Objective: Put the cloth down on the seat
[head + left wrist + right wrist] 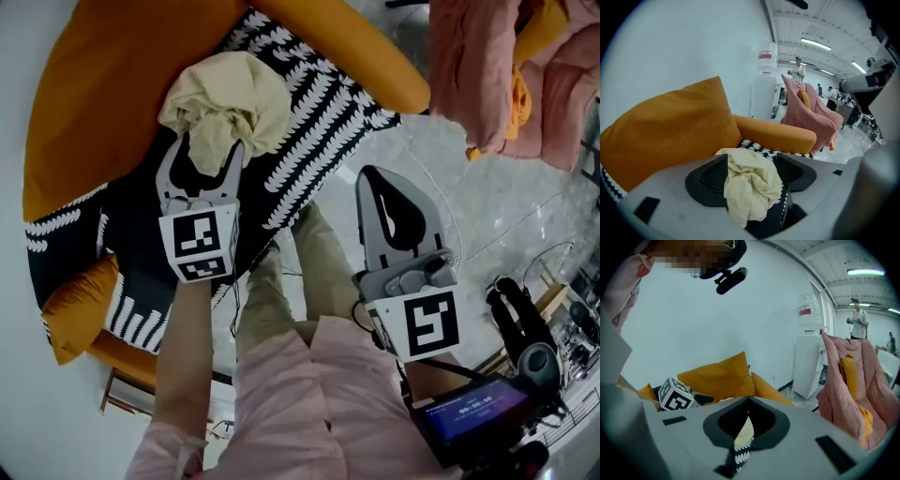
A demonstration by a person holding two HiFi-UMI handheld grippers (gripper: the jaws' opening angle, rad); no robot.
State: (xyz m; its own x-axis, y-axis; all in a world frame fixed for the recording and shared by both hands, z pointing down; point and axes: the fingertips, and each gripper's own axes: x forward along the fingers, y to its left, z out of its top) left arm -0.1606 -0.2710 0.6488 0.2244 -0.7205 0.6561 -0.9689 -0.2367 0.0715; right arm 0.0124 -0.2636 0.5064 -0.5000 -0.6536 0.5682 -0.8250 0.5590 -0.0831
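Observation:
A crumpled pale yellow cloth [230, 103] lies on the black-and-white patterned seat [314, 141] of an orange armchair [103, 94]. My left gripper [212, 142] reaches down to it, its jaws spread wide on either side of the cloth's near end. In the left gripper view the cloth [750, 183] sits loosely between the dark pads [710, 180] of the left gripper [750, 161], resting on the seat. My right gripper [370, 173] hovers off the seat's front edge over the floor, its tips together and nothing in them. In the right gripper view the right gripper [749, 398] points toward the chair.
The orange armrest [366, 56] borders the seat's far side and a small orange cushion [80, 305] lies at its near left. A pink-draped chair [506, 66] stands to the right on the marble floor. A water dispenser [764, 93] stands by the wall. The person's legs [323, 262] are between the grippers.

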